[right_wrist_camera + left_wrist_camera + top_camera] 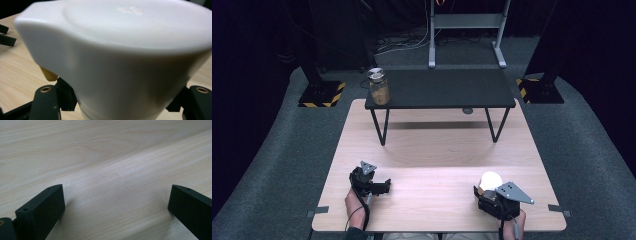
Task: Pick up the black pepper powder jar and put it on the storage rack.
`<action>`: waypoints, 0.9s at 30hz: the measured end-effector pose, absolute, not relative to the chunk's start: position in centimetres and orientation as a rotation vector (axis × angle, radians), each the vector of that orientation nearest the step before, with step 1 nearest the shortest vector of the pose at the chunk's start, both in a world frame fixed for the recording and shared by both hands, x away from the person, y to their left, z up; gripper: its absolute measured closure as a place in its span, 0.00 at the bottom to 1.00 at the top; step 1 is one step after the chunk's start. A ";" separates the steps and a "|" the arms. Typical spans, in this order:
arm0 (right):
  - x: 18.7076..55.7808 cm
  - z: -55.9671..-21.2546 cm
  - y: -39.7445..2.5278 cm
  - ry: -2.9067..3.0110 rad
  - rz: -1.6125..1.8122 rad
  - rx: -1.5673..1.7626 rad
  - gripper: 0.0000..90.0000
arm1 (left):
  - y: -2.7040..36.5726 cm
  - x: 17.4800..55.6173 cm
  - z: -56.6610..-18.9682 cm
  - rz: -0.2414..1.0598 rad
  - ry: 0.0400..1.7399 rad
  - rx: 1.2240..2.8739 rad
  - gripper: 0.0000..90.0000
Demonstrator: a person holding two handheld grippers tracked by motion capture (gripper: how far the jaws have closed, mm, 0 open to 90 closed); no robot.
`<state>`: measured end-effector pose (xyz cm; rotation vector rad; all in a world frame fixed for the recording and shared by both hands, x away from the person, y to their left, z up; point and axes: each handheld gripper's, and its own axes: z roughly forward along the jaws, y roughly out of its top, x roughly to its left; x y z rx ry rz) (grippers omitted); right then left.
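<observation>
While the right claw [486,189] is clenched around a white cup [491,179] near the front right edge of the wooden surface [437,150], the left claw [383,187] rests released on the front left part, with its jaws wide apart and nothing between them. In the right gripper view the cup [120,57] appears upside down or closed with a lid, I cannot tell which, and the jaws press it low on both sides. Because the wall looks smooth and widens upward, I think the cup can slip or tilt if the hold becomes weaker or the hand turns too fast. A small yellow piece [48,74] sits beside the cup; what it is stays unclear. Farther away, a low black table [439,90] stands on the surface, and a glass jar [378,86] with a metal lid stands on its left end. Its legs could block a forward path.
</observation>
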<state>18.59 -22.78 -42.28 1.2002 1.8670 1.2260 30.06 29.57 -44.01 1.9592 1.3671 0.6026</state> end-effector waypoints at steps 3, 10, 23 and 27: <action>18.8 -42.0 -23.0 1.868 1.220 1.199 0.33 | 29.6 30.0 -44.0 0.605 1.366 1.960 0.00; 19.1 -41.2 -23.4 1.852 1.211 1.208 0.33 | 29.5 30.0 -44.0 0.605 1.366 1.960 0.00; 19.8 -39.4 -24.4 1.825 1.200 1.209 0.33 | 29.5 30.0 -44.0 0.609 1.363 1.962 0.00; 20.2 -38.8 -24.7 1.821 1.200 1.205 0.33 | 29.5 30.0 -44.0 0.609 1.363 1.962 0.00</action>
